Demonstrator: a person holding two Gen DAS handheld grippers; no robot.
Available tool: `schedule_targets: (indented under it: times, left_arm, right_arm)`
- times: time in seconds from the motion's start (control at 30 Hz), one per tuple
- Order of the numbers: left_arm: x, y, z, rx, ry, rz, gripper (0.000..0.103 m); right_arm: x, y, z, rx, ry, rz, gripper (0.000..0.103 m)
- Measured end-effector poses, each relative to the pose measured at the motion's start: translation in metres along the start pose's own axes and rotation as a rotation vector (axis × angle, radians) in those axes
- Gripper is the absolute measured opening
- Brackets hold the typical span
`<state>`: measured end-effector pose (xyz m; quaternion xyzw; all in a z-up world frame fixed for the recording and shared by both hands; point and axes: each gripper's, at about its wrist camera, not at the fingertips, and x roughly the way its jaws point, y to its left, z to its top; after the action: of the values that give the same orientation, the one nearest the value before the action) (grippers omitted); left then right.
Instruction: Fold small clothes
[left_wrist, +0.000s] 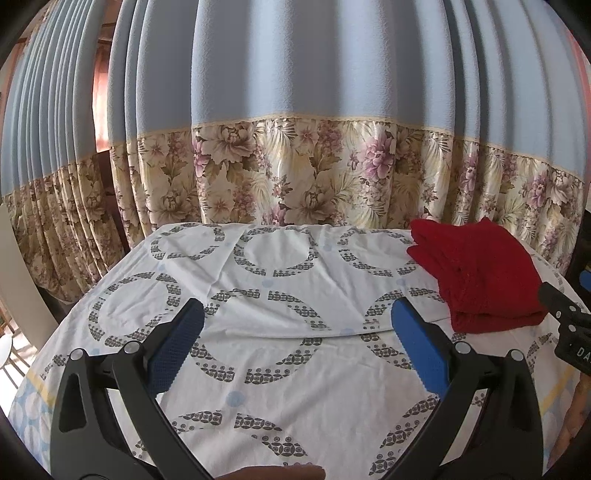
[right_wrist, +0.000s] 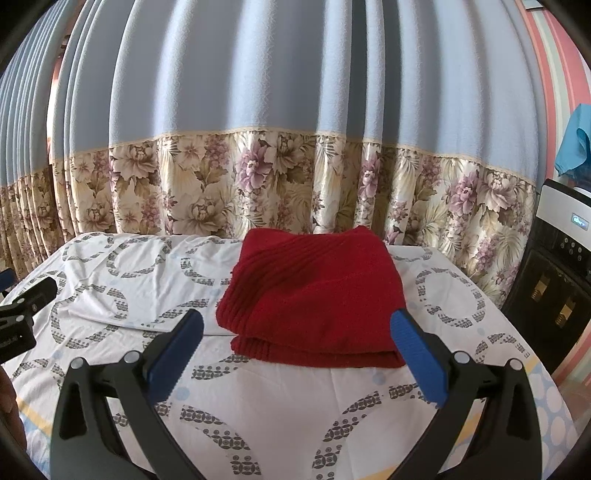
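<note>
Already folded, by the look of it: red garment (right_wrist: 314, 295) lying in layers toward the far right corner of the table (right_wrist: 295, 413), on the patterned sheet. Right tongs (right_wrist: 297, 356) apart and empty, hovering just short of its near edge; left tongs (left_wrist: 297, 347) apart too, over bare sheet. Best to press the layers flat, squaring the edges, without dragging the sheet.
</note>
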<state>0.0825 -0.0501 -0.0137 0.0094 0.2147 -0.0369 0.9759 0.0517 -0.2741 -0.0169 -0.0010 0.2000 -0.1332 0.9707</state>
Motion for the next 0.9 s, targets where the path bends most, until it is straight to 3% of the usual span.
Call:
schedule_targets:
  times: [0.37, 0.9]
  left_arm:
    - [-0.004, 0.004, 0.002, -0.014, -0.015, -0.024, 0.1]
    - [-0.011, -0.006, 0.002, 0.033, -0.054, 0.022, 0.1]
  right_arm:
    - [0.0, -0.001, 0.0, -0.002, 0.003, 0.003, 0.101]
    - [0.0, 0.0, 0.0, -0.002, 0.001, 0.001, 0.101]
